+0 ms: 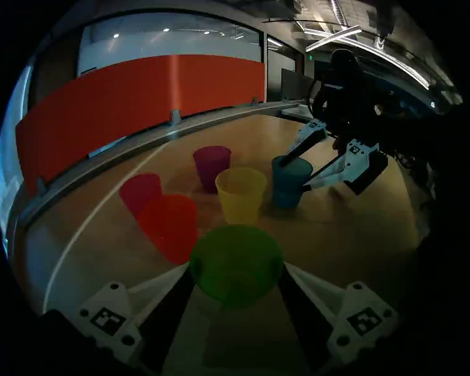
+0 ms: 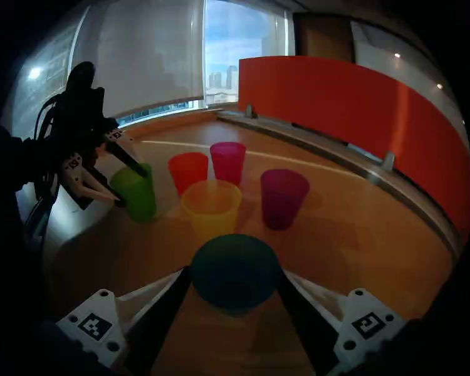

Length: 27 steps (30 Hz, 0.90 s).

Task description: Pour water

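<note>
Green cup [image 1: 237,263] stands upright between the fingers of your left gripper [image 1: 236,269], both pressing its sides. Teal cup [image 2: 235,272] is clamped likewise in your right gripper [image 2: 233,271]. Both cups appear to rest on the table [image 1: 335,232]. Judged step: grasp made, pour not begun; water level cannot be told. Next, lift one cup and tip its rim above the other. Yellow cup [image 1: 241,194] stands just ahead of both grippers, red cup [image 1: 169,225] ahead-left of the left one; clear them.
</note>
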{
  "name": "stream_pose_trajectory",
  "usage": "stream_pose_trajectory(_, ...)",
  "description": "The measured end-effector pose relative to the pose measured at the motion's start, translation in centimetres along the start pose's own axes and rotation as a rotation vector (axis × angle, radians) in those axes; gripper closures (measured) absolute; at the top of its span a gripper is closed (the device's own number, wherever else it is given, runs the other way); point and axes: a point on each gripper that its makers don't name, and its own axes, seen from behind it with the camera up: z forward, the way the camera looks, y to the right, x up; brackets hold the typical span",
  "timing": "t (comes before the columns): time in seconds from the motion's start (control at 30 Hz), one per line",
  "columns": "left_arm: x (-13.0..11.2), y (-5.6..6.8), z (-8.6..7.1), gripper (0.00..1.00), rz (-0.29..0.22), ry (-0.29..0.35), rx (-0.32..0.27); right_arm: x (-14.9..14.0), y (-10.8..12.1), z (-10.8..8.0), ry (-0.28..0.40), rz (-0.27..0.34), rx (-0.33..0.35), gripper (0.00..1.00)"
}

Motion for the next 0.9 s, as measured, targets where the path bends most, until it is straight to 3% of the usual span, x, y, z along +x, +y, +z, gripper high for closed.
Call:
stream_pose_trajectory(0.5,0.5,-0.4,-0.3,0.13,-0.011,0.017,0.012,-0.1,-0.1,0.3,0.004,-0.002,0.007,0.09)
stream_pose_trajectory(0.9,3.4,-0.3,-1.5,0.13,-0.008,0.084,0.017,3.3,-0.1,-2.4,0.06,-0.01,-0.002,0.09)
